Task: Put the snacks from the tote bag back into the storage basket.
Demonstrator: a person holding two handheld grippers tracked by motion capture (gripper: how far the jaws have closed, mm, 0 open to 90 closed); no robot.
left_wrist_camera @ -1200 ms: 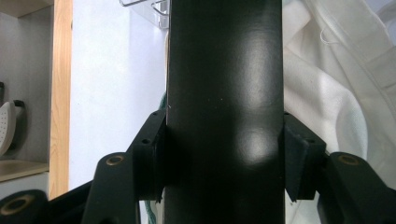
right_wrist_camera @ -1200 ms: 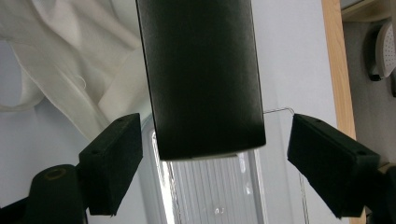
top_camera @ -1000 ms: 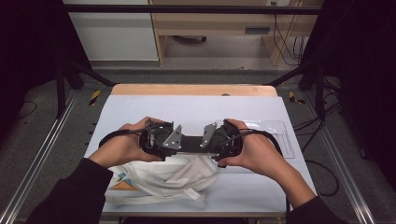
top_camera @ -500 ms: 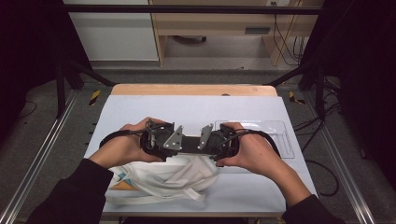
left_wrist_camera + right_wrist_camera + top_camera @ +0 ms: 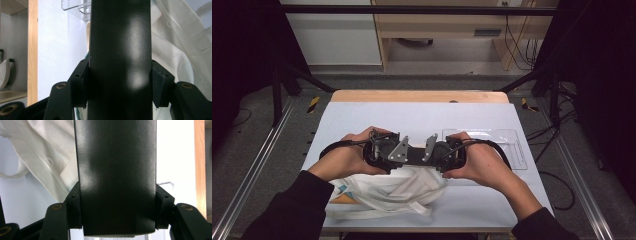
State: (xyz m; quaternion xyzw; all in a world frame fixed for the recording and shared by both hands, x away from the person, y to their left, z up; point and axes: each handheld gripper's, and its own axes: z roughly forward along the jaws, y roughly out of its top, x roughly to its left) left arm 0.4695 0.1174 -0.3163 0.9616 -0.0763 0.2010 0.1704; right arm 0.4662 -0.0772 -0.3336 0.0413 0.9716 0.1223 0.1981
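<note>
Nearest to us in the high view, a crumpled white cloth bag with long handles [image 5: 387, 192] lies on the front part of the white table top [image 5: 422, 120]. Just above it, we see the left gripper [image 5: 398, 151] and the right gripper [image 5: 426, 151] facing each other, with a flat black rectangular box [image 5: 413, 155] held between them. In the left gripper view, both jaws press on the sides of this box [image 5: 120, 57]; in the right gripper view, the jaws are also clamped on its [image 5: 116, 175] two sides. The box hangs over the bag's far edge. Farther right, a clear plastic tray [image 5: 507, 145] rests on the table.
</note>
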